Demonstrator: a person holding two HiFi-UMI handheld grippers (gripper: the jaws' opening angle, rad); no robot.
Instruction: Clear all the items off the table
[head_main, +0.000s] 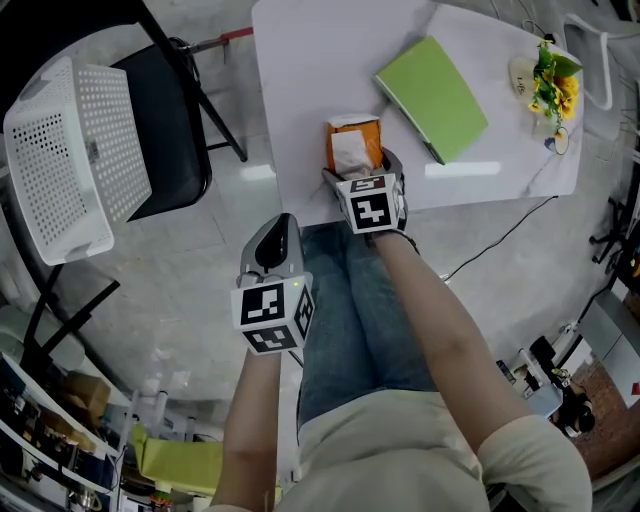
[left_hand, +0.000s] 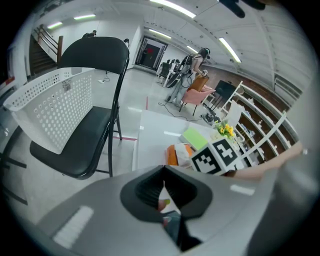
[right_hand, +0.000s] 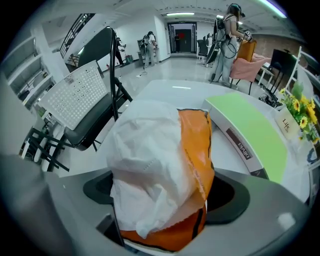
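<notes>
White surface (head_main: 300, 80) has nothing cleared: green book (head_main: 432, 97), flowers (head_main: 553, 85) and orange tissue pack (head_main: 352, 148) at its near edge. Right tool (head_main: 358, 175) straddles that pack, spread wide; left tool (head_main: 278, 235) is pressed together, empty

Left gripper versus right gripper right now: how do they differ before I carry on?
The left gripper has its jaws shut with nothing between them. The right gripper has its jaws wide apart, with the orange tissue pack standing between them. The left gripper hangs off the table, beside the person's leg, while the right gripper is at the table's near edge. Both point downward and carry a marker cube.
</notes>
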